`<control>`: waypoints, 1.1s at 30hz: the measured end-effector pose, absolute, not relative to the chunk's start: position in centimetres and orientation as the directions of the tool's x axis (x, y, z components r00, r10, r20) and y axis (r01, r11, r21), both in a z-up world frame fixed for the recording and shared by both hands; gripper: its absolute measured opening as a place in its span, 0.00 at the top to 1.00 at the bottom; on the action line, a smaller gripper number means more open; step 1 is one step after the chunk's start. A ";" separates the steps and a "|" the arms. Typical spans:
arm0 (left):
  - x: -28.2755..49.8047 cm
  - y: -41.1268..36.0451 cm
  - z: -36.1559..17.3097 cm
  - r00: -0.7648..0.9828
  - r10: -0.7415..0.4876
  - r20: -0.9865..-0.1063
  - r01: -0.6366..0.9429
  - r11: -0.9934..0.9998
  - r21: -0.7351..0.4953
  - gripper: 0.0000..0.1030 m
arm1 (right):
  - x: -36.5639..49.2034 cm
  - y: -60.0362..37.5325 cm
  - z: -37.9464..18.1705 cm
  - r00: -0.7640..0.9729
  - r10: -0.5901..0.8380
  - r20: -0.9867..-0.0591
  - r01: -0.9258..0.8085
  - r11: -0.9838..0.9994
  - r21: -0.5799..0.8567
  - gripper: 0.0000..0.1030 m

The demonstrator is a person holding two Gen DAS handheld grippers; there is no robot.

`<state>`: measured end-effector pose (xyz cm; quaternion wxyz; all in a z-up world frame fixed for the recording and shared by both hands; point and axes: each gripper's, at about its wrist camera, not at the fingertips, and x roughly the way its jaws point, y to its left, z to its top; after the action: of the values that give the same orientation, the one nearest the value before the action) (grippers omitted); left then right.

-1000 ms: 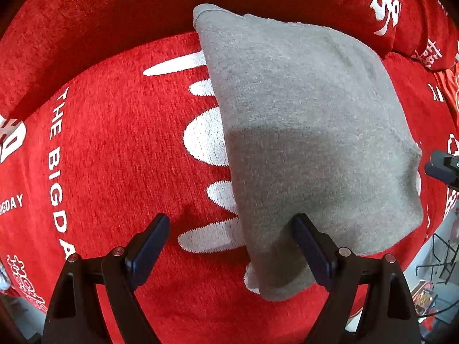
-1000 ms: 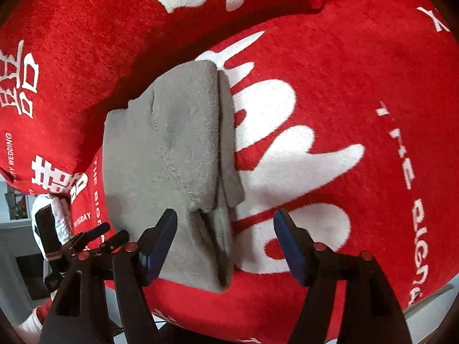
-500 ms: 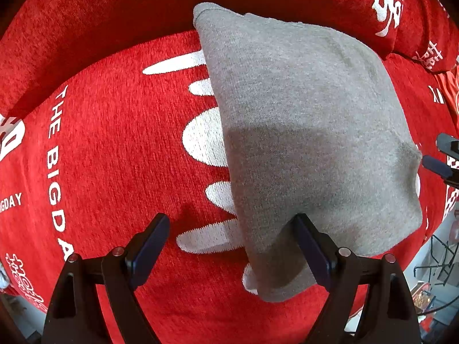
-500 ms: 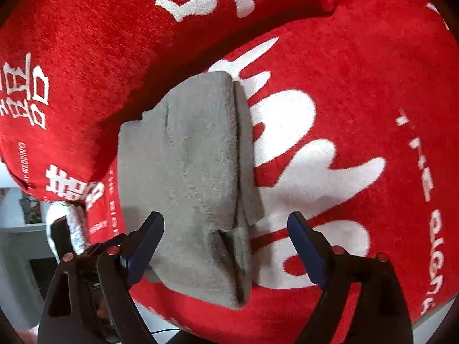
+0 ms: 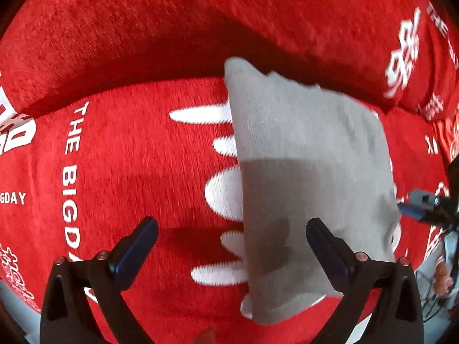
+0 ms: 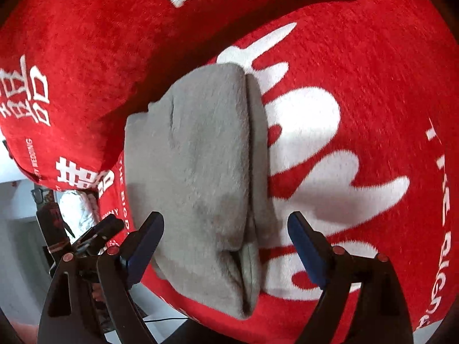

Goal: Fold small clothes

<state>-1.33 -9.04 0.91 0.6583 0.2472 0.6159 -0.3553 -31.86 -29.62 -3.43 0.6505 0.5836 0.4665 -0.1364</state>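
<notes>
Garment: the folded grey garment (image 5: 309, 177) lies flat on the red cushion cover (image 5: 129, 172), its far end close to the dark crease where the seat meets the red back cushion (image 5: 200, 23). In your right wrist view (image 6: 200, 172) the fold edges meet in a seam running from far to near along its right part.
Your left gripper (image 5: 232, 246): its jaws have just been opening and now stand spread wide. The right finger (image 5: 324, 246) is over the near part of the garment, the left finger (image 5: 137, 243) over bare red cover. Nothing is pinched; the pads press on nothing.
Your right gripper (image 6: 226, 243): its jaws have just been opening too and stand spread. They straddle the near end of the garment, one finger (image 6: 143, 240) at its left edge, the other (image 6: 304, 246) over the white print (image 6: 309, 132) to its right. No pad presses the cloth.
Cover: red, with white lettering (image 5: 71, 172) left of the garment in your left wrist view and white splash shapes partly under it.
Beyond the edge: at the right rim of your left wrist view, the blue tip of the other gripper (image 5: 413, 210) shows just beside the garment's right edge.
</notes>
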 end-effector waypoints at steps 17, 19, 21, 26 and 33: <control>0.4 -12.2 -4.6 -0.219 -0.211 -0.953 0.718 0.626 -0.304 0.00 | -31.0 -31.6 -7.9 0.620 0.511 -0.595 0.619 0.148 0.772 0.12; 0.1 -13.0 -5.2 -0.245 -0.220 -0.944 0.715 0.617 -0.329 0.00 | -30.4 -31.7 -8.0 0.631 0.525 -0.571 0.594 0.146 0.791 0.12; -0.4 -13.8 -5.7 -0.261 -0.222 -0.940 0.716 0.609 -0.342 0.00 | -29.7 -31.8 -8.0 0.635 0.540 -0.552 0.574 0.149 0.806 0.12; -2.1 -15.2 -6.4 -0.282 -0.220 -0.934 0.721 0.593 -0.357 0.00 | -27.6 -31.2 -7.8 0.637 0.581 -0.506 0.511 0.173 0.842 0.12; -3.1 -16.5 -6.9 -0.261 -0.211 -0.942 0.733 0.591 -0.336 0.00 | -26.4 -30.9 -8.7 0.640 0.595 -0.486 0.501 0.156 0.851 0.12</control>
<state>-3.10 -16.46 -6.87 0.5768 0.1919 0.6804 -0.4094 -26.43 -30.88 -8.73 0.6322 0.6485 0.4225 0.0369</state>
